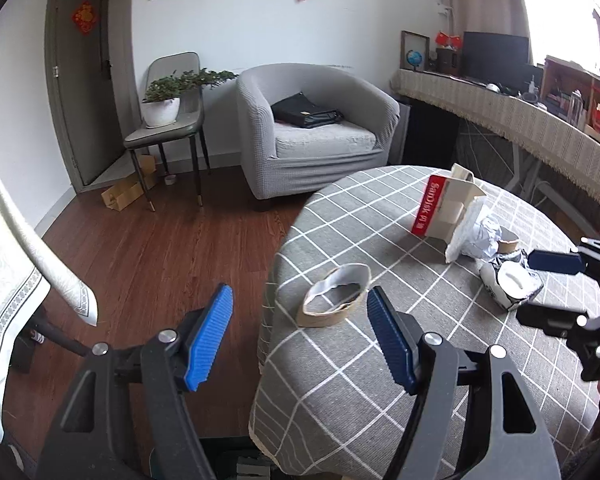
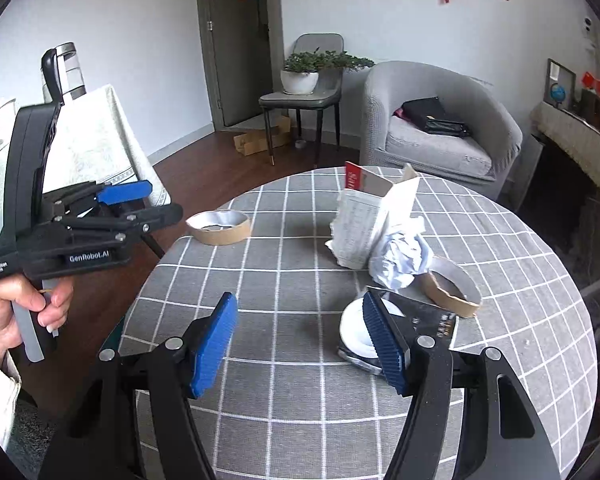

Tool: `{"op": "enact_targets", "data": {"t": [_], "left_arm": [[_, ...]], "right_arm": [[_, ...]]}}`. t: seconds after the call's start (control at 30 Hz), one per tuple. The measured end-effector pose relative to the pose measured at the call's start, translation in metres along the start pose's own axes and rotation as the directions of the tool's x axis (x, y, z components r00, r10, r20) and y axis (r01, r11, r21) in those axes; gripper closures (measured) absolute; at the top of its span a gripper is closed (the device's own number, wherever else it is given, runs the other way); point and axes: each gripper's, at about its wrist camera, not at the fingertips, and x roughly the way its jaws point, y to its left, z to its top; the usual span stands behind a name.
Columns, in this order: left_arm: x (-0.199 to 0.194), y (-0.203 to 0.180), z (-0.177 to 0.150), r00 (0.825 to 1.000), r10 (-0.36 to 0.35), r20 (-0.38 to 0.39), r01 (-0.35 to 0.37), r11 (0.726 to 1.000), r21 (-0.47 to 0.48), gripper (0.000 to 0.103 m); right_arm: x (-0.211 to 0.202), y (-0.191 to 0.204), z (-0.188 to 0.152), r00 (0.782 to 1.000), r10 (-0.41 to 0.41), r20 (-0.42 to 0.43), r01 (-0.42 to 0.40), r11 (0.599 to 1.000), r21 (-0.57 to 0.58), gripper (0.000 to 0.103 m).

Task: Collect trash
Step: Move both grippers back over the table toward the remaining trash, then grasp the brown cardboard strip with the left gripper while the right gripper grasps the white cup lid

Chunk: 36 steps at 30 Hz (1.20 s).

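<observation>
Scene: a round bench [image 2: 284, 380] under a grey checked cloth, trash scattered over its far and right-hand part
Trash: two cardboard tape rings, a torn red-and-white carton [image 1: 440, 208], a crumpled paper ball [image 2: 402, 258], and a flattened white-and-dark wrapper [image 2: 354, 330]
Left tongs [image 1: 300, 334]: held wide with nothing between the blue pads, hanging over the bench's left edge, partly above the wooden floor
Right tongs [image 2: 300, 342]: held at a middling spread, empty, above the near part of the bench; the right-hand pad sits in front of the wrapper, and contact cannot be told
Key relation, left: the left tape ring [image 1: 336, 300] lies flat just ahead of the left tongs and a little right of their centre line, its oval stretched across the view, open side up
Key relation, right: the wrapper lies ahead and right of the right tongs, with the second tape ring [image 2: 452, 290] and paper ball just beyond it
Nearer hand: the left for the lone ring, the right for the cluster
Judged next move: a short reach forward and slightly right by the left tongs to straddle the ring's wall
Risk: thin cardboard may squash or slide on the cloth
</observation>
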Motion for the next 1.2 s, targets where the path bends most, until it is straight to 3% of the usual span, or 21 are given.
{"op": "enact_targets", "data": {"t": [0.27,0.67,0.87,1.07,1.2], "left_arm": [[0.029,-0.029,-0.005,0.998,-0.054,-0.043,0.056,0.997,0.061,0.030],[0.042,-0.017,0.003,0.998,-0.036,-0.047,0.035,0.999,-0.024,0.032],[0.054,-0.017,0.003,0.994,-0.064,-0.084,0.061,0.997,-0.046,0.033],[0.062,-0.014,0.007,0.991,-0.080,-0.106,0.070,0.993,-0.096,0.044],[0.064,-0.012,0.008,0.992,-0.070,-0.106,0.057,0.991,-0.121,0.057]], "right_arm": [[-0.002,-0.034,-0.010,1.000,-0.001,-0.006,0.002,0.998,0.070,0.037],[-0.001,-0.047,-0.025,0.999,0.009,-0.036,-0.005,0.995,0.104,0.037],[0.002,-0.053,-0.026,0.999,0.024,-0.045,-0.018,0.992,0.127,0.037],[0.005,-0.053,-0.026,0.998,0.038,-0.053,-0.031,0.990,0.137,0.037],[0.007,-0.054,-0.026,0.998,0.041,-0.055,-0.033,0.990,0.140,0.037]]}}
